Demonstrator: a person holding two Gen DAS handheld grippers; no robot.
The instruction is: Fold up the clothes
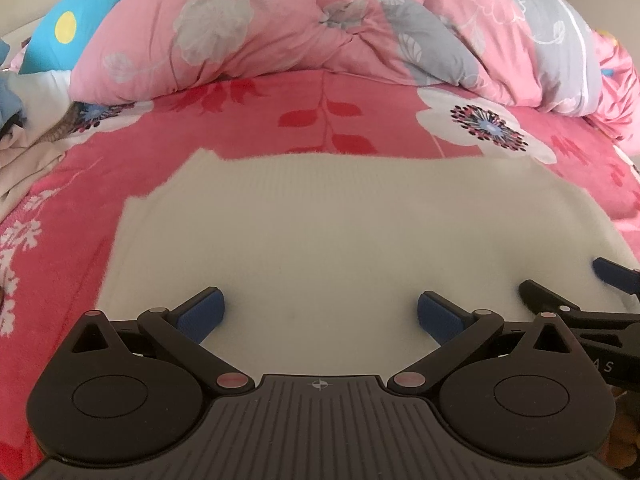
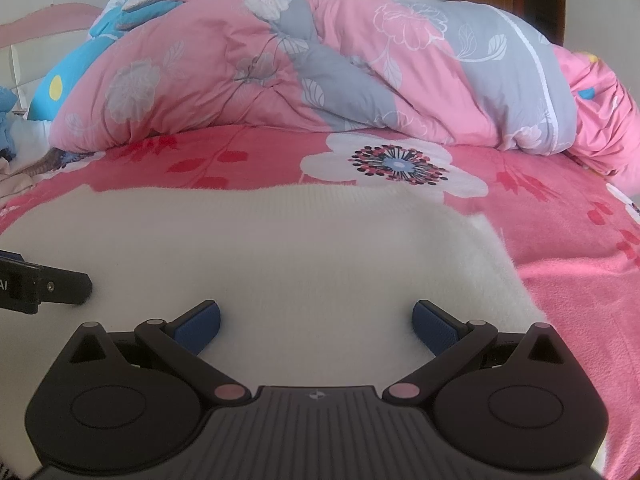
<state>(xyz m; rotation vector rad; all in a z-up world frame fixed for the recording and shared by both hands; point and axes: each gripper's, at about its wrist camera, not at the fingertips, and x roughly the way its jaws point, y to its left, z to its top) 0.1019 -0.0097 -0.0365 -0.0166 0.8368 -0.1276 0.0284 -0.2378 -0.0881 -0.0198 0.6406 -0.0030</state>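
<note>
Sweater, cream knit, lies flat on the bed, already a tidy rectangle; ribbed edge at the far side, near edge under both claws. Left claw wide open, empty, over the near-left part. Right claw also wide open, empty, over the near-right part, close to the sweater's right edge. The two sit just beside each other.

Risks, as I judge them:
- Thick soft knit: a shallow pinch may catch only the top layer, so the fold peels apart.
- Uneven lift left vs right skews the fold.
- Fuzzy sheet grips the knit, so dragging bunches it.
- Claws this close could clash.
- Quilt heaped just beyond limits the room forward.
</note>
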